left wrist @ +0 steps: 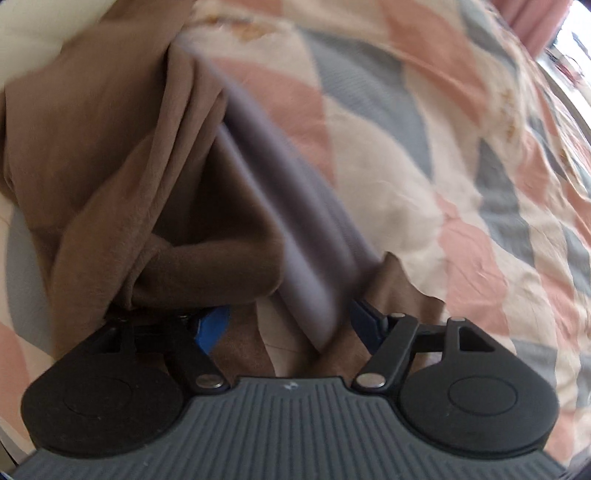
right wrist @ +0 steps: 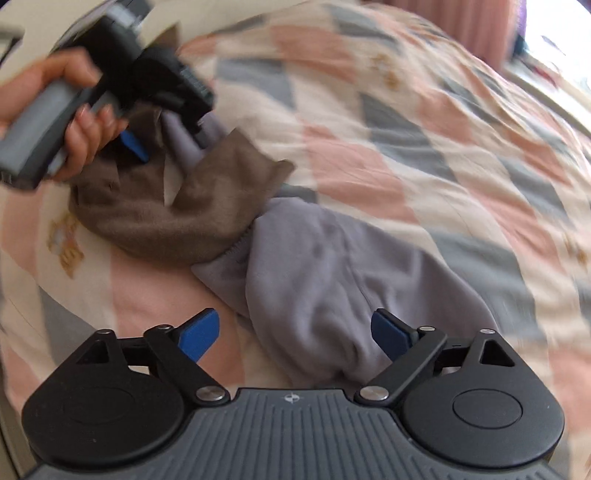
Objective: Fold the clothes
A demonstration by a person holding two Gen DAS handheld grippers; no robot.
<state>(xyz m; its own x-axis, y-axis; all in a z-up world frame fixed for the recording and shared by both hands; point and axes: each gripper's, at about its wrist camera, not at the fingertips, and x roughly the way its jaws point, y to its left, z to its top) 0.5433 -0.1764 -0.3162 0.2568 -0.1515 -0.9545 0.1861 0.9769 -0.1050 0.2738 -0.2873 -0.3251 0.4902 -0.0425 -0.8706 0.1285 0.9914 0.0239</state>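
Clothes lie on the quilt (right wrist: 424, 122): a brown piece (right wrist: 155, 218) touching a grey piece (right wrist: 314, 280). Your left gripper (left wrist: 288, 325) has both cloths draped between its spread blue fingers (left wrist: 212, 326). Your right gripper (right wrist: 293, 334) is spread wide over the grey piece. Your hand (right wrist: 79, 122) holds the left one.

place: home bedroom | surface: bed under a quilt (right wrist: 406, 122) of pink, grey and cream patches, rumpled | on it: soft brown and lilac clothes (right wrist: 295, 266) | far edge: pink curtain (left wrist: 532, 22) beside bright daylight from a window (left wrist: 576, 40)
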